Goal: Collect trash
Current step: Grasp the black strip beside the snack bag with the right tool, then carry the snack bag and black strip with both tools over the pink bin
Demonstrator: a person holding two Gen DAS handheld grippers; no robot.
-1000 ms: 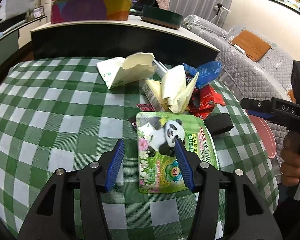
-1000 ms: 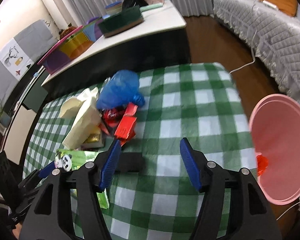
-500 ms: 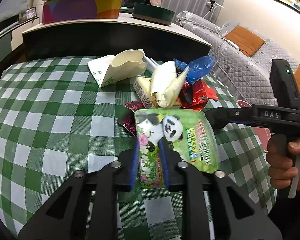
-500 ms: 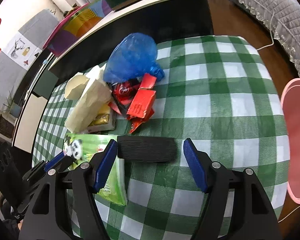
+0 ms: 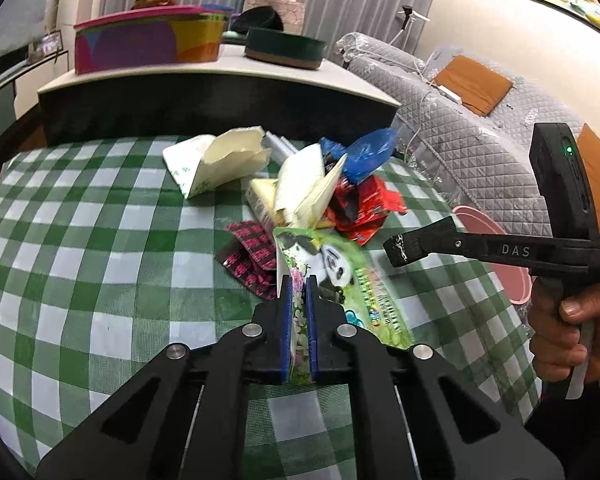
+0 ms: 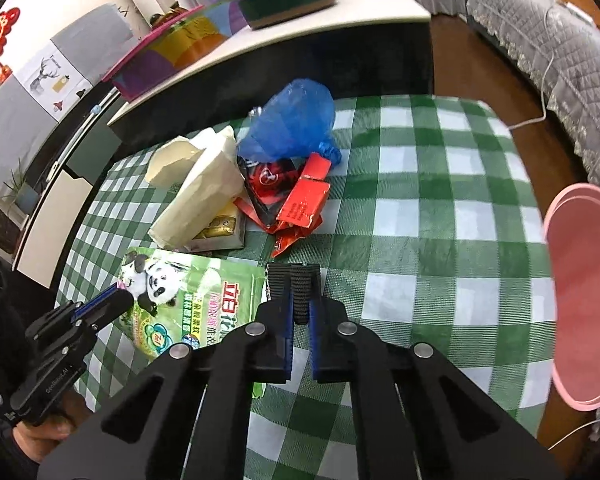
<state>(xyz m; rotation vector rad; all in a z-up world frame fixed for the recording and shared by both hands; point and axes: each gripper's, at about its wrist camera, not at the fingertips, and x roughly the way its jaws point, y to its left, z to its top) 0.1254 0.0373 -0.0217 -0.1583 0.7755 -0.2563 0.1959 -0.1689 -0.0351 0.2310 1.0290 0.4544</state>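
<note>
- Room: a grey quilted sofa (image 5: 480, 128) stands to the right, and a dark counter with a pale top (image 5: 220, 80) stands behind the table, carrying a multicoloured box (image 5: 148, 44) and a dark green round tin (image 5: 286, 46).
- Surface: a table under a green-and-white checked cloth (image 5: 80, 240).
- Pink bin (image 6: 584, 332): beside the table's right edge, below cloth level.
- Trash heap at the far middle of the cloth: cream cartons (image 6: 196, 188), a blue plastic bag (image 6: 292, 124) and red wrappers (image 6: 300, 204), touching one another.
- Green panda packet (image 5: 336, 276): near edge raised off the cloth, far end just beside the heap, a dark pink-patterned wrapper (image 5: 248, 256) beneath it.
- Left gripper (image 5: 298, 300): clamped tight on the panda packet's near edge.
- Right gripper (image 6: 300, 304): pinched closed on a black ribbed strip (image 6: 296, 280), just right of the packet.
</note>
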